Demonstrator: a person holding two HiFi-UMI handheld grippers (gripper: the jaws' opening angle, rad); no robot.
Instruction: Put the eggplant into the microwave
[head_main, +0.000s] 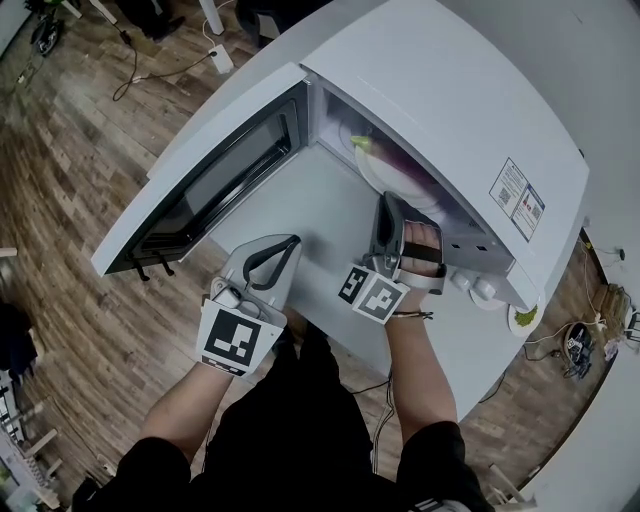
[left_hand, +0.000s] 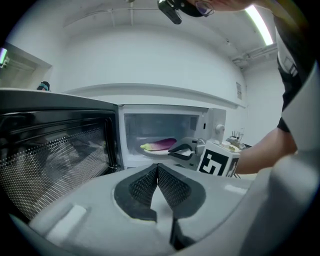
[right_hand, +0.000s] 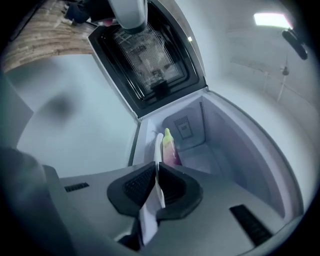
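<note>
The purple eggplant (head_main: 404, 166) with its green stem lies on a white plate (head_main: 372, 170) inside the open microwave (head_main: 450, 90). My right gripper (head_main: 386, 202) reaches into the mouth of the cavity, shut on the plate's near rim. In the right gripper view the plate (right_hand: 158, 145) runs edge-on between the jaws, with the eggplant (right_hand: 171, 147) just beyond. My left gripper (head_main: 291, 241) hovers over the table in front of the opening, shut and empty. From the left gripper view the eggplant (left_hand: 162, 144) shows on the plate (left_hand: 154, 151), with the right gripper (left_hand: 173, 149) at its rim.
The microwave door (head_main: 215, 180) swings wide open to the left, its mesh window (left_hand: 55, 155) close beside my left gripper (left_hand: 157, 168). The white table (head_main: 480, 350) carries the microwave. A small dish with green food (head_main: 523, 318) sits at the right. Wood floor with cables (head_main: 150, 70) lies beyond.
</note>
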